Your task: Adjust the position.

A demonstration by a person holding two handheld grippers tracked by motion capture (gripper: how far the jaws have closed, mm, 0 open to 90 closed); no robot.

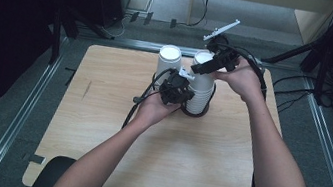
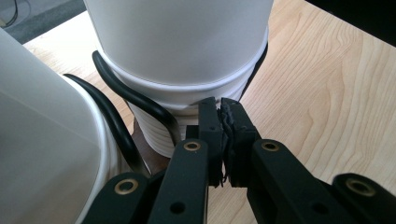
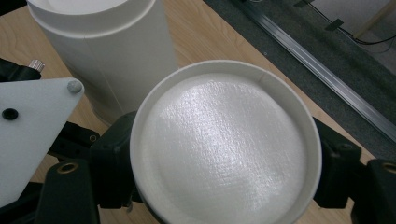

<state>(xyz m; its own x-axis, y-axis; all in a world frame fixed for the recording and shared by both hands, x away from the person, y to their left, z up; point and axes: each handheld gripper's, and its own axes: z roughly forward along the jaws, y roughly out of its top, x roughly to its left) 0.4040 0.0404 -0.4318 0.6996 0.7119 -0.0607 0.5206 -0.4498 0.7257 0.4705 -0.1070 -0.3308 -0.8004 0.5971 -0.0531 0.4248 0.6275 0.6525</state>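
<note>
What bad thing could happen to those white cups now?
1. The right gripper has its jaws around the top cup of the upside-down stack. If it lifts, several nested cups might come up together.
2. The left gripper, shut, presses near the stack's lower rims; a slip there could tip the stack.
3. The single cup stands close beside it and could get knocked over.

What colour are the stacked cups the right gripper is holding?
White; the top cup of the stack shows best in the right gripper view.
</note>
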